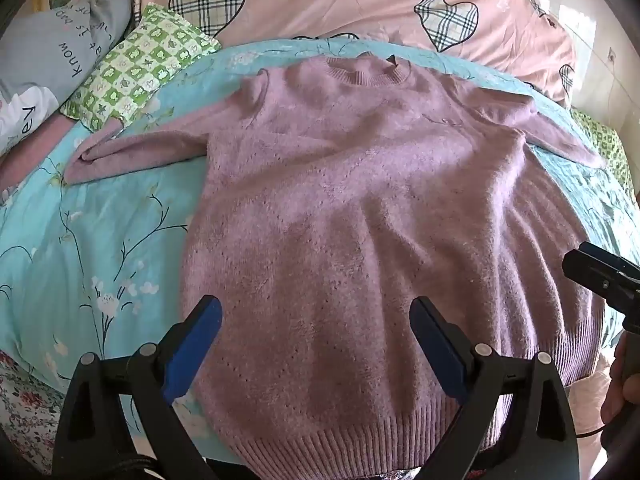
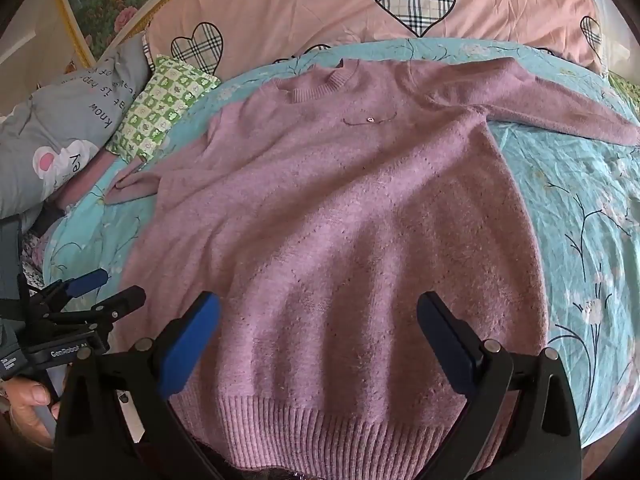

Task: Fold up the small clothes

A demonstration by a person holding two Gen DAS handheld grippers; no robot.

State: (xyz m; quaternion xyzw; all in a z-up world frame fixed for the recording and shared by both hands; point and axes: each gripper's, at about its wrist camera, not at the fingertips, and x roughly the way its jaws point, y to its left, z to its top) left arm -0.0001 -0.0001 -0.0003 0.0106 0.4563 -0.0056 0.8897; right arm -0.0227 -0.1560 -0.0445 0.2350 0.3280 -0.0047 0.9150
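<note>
Left claw [image 1: 316,344] and right claw [image 2: 318,340], both spread wide and holding nothing, hover above the hem of one mauve sweater [image 1: 360,220] spread flat on the bed [image 1: 100,220]; two sleeves outstretched.

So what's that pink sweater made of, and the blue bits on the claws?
The pink sweater looks like a soft, fuzzy knit, perhaps wool or acrylic: a matte fluffy surface, small pointelle holes, and ribbed hem and collar. The blue pads on the open left claw look like smooth matte rubber or foam, though plastic is possible. The right claw has the same.
</note>
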